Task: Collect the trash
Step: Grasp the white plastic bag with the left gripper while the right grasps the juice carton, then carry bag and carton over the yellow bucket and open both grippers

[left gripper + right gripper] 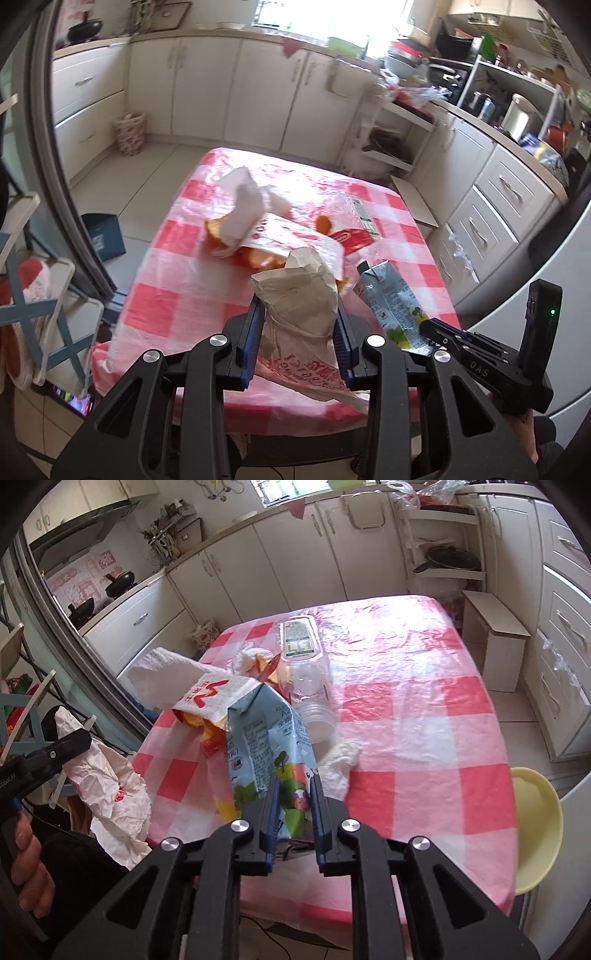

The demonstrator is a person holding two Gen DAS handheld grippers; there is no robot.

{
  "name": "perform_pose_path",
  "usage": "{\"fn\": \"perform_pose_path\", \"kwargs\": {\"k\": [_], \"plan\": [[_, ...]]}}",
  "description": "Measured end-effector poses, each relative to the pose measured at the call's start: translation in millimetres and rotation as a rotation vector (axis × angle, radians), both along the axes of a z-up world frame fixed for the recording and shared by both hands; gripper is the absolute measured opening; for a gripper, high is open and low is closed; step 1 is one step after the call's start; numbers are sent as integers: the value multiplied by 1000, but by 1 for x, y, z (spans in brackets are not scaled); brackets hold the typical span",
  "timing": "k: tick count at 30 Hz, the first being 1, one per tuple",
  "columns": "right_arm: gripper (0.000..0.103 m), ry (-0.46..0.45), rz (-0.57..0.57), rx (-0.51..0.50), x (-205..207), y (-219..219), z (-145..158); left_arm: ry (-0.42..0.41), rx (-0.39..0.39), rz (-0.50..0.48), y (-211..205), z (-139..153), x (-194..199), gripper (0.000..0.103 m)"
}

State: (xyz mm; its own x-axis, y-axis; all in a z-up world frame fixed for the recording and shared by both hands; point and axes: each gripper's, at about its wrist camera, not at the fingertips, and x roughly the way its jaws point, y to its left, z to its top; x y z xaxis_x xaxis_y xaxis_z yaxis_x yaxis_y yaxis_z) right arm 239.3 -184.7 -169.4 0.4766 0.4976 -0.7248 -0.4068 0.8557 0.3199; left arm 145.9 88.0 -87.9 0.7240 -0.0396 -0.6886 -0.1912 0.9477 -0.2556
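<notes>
While daylight washes over a kitchen of cream cabinets [207, 85], a square table under a red-and-white checked plastic cloth [177, 295] carries a scatter of trash. Largest of the litter is a clear plastic bottle with a green label [306, 672], lying on its side near the middle of the table, beside a white paper wrapper printed in red [295, 236] that lies over pieces of orange peel [218, 230], with crumpled white tissue [243, 199] draped on top. At the near edge, the left gripper [300, 325] has its blue-padded jaws pressed on a crumpled brown-and-white paper bag with red print [303, 306], lifted just above the cloth. Close beside it, the right gripper [293, 812] is clamped narrowly on a light-blue drink carton with a cartoon picture [266, 746], squeezing its lower end. A small wad of white tissue [341, 757] lies just right of the carton.
</notes>
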Motion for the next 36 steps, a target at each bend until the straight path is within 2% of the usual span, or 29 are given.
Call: {"fn": "perform_pose_path", "kwargs": {"k": [5,6,7,8,9,12,14,15,21,25,30,36], "plan": [[18,45,-13,-12,6,-9,-11,13,0,-12,-9,-1,5,33],[27,54,-9,-16,7,-8,-13,16,0,-15,-10,-1,5,33],[49,69,-5,-16,9,-5,-17,17,0,-18,-11,-2,5,33],[62,79,-7,-17,11,-3,-20,19,1,-21,-13,-2,5,33],[69,81,-10,-19,12,-2,-20,20,4,-23,-14,-3,5,33],[69,112,-2,-31,19,10,-33,24,3,-28,-14,-5,4,33],[59,145,9,-12,21,11,-42,25,2,-31,-14,-5,3,33],[49,154,16,3,21,13,-44,25,2,-31,-14,-5,4,33],[46,88,47,-6,6,10,-27,12,-10,-36,-15,0,2,33],[46,17,25,39,-8,-13,-2,-6,-12,-58,-26,7,-1,33],[45,-100,-103,56,-17,-67,31,-27,-15,-116,-55,18,0,33],[45,-188,-355,-14,-26,-161,48,-44,-26,-228,-111,27,14,33]]}}
